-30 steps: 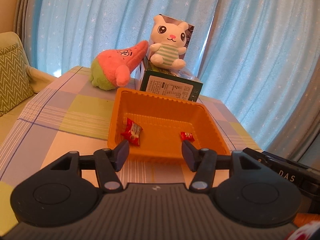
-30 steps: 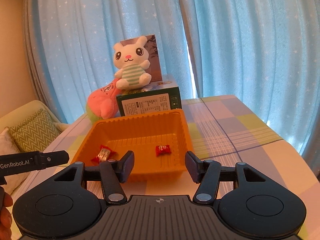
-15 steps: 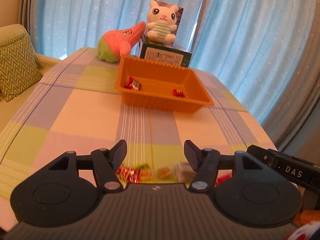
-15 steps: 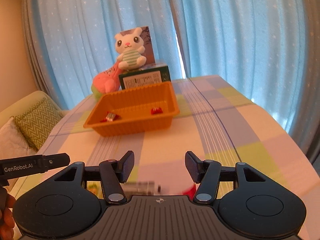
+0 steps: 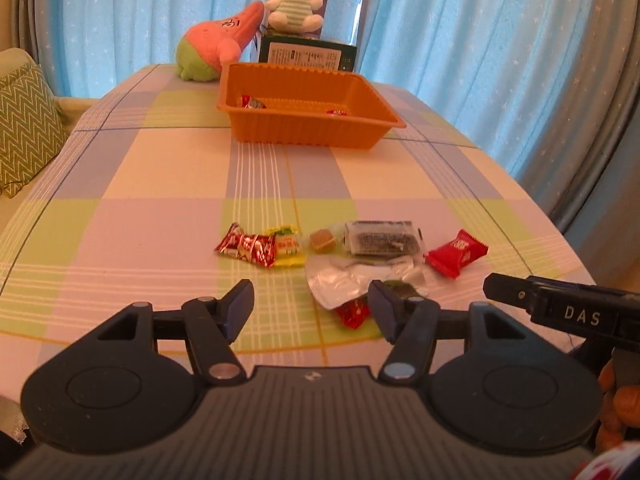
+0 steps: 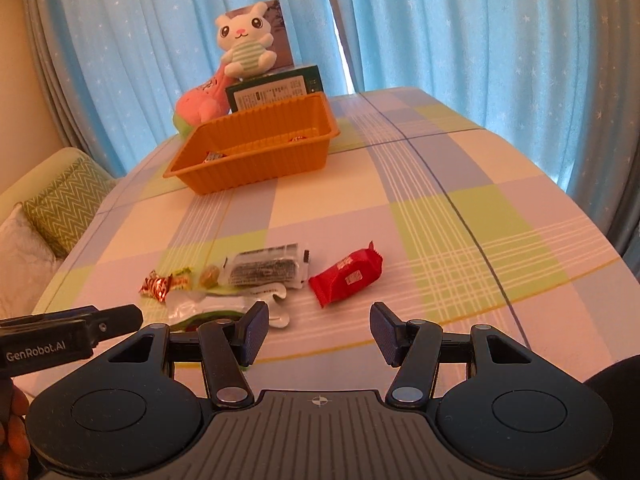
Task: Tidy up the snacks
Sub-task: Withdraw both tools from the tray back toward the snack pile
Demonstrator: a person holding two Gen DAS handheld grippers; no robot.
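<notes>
Snacks scattered in a loose cluster on the checked surface, just ahead of both tools. Orange tray well beyond, holding two small red wrapped sweets. Left tool wide open, gripping nothing. Right tool likewise spread wide, empty, near the red packet.

I saw a pastel checked tablecloth-covered table; beyond the rectangular orange plastic tray lay a pink plush, nearer me scattered wrapped snacks.
</notes>
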